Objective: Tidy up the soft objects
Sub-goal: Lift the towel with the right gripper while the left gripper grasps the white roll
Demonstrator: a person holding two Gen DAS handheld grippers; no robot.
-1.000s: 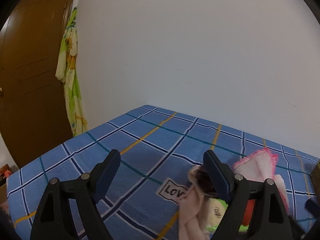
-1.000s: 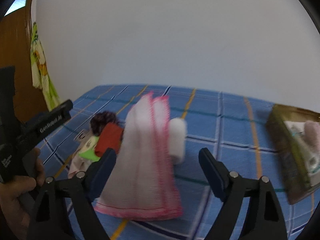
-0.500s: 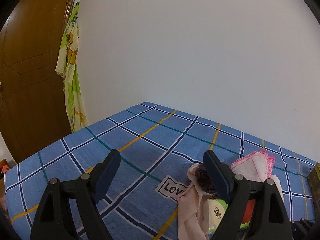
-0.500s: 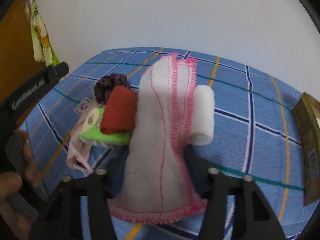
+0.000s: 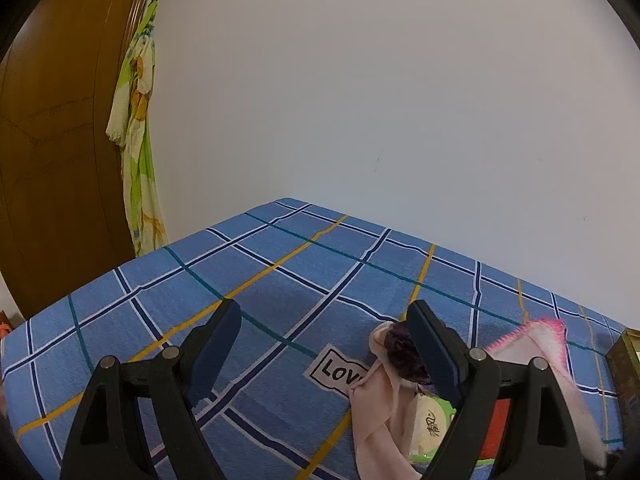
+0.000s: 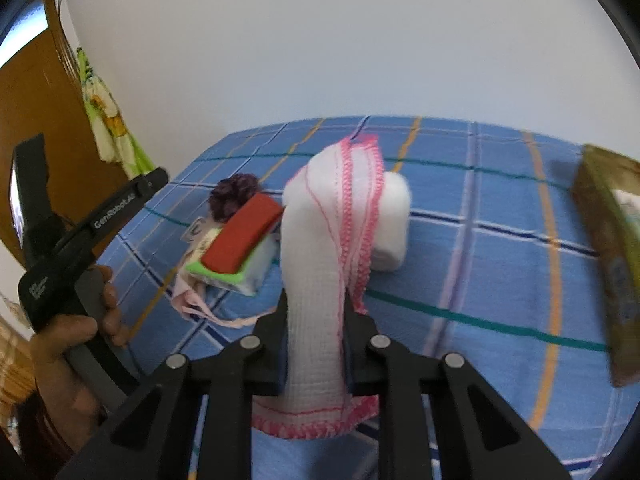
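Observation:
My right gripper (image 6: 314, 320) is closing on a white cloth with pink edging (image 6: 320, 220); its pads press the cloth's lower part, and the rest stands up off the bed. In the left wrist view the same cloth (image 5: 548, 340) shows at far right. A white roll (image 6: 394, 220) lies just behind it. To the left, a red pad (image 6: 244, 240) rests on a green-and-white pack (image 6: 240, 276), with a purple crochet flower (image 6: 234, 194) and a pink fabric strip (image 6: 192, 304) beside them. My left gripper (image 5: 323, 312) hovers open over the sheet, left of that pile.
Everything lies on a bed with a blue plaid sheet (image 6: 480, 280) against a white wall. A brown box (image 6: 604, 260) holding items sits at the right edge. A wooden door (image 5: 52, 160) and a hanging green-yellow garment (image 5: 138, 120) stand beyond the bed's left side.
My right gripper went from open around the pink-edged cloth to shut on it, and the cloth now rises off the bed. The left gripper stayed put and open.

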